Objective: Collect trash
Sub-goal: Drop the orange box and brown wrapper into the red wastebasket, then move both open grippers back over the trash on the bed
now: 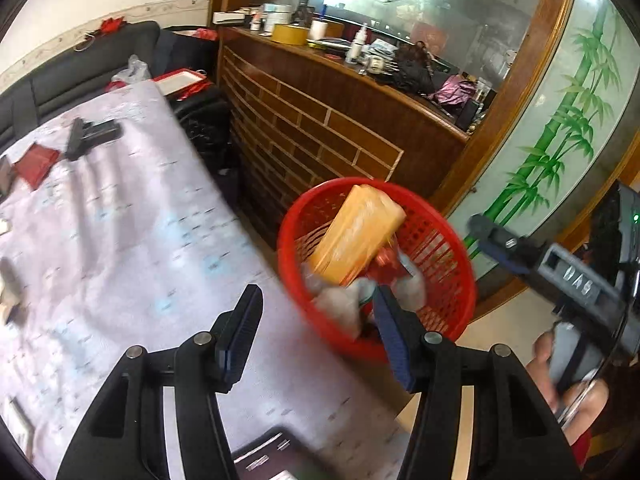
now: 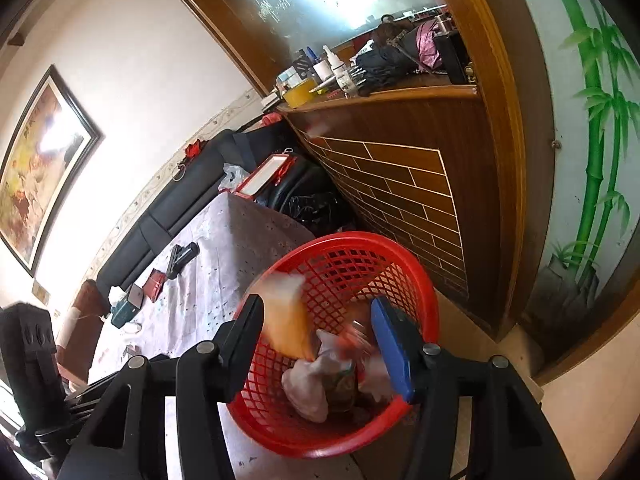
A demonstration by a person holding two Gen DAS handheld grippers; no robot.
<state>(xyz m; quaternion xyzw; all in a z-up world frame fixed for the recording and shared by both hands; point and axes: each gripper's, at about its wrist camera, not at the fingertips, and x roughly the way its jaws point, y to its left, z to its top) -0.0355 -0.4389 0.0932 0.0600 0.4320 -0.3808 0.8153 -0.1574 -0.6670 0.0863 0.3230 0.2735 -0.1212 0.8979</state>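
Observation:
A red mesh basket (image 1: 289,240) stands at the table's corner, just ahead of my left gripper (image 1: 316,300), which is open with nothing between its fingers. Inside the basket an orange packet (image 1: 356,236) leans on crumpled white paper (image 1: 340,308) and a red wrapper. My right gripper (image 1: 486,238) comes in from the right beside the basket, held by a hand (image 1: 548,360). In the right wrist view my right gripper (image 2: 318,308) is open above the basket (image 2: 352,240). The blurred orange packet (image 2: 288,320) lies loose beyond its pads, over the white paper (image 2: 308,388).
A lilac cloth covers the table (image 1: 120,240), with a black device (image 1: 90,136) and a red case (image 1: 36,166) at its far end. A brick-pattern wooden counter (image 1: 320,132) with bottles stands behind the basket. A black sofa (image 2: 168,204) and a black bag (image 2: 312,208) lie beyond.

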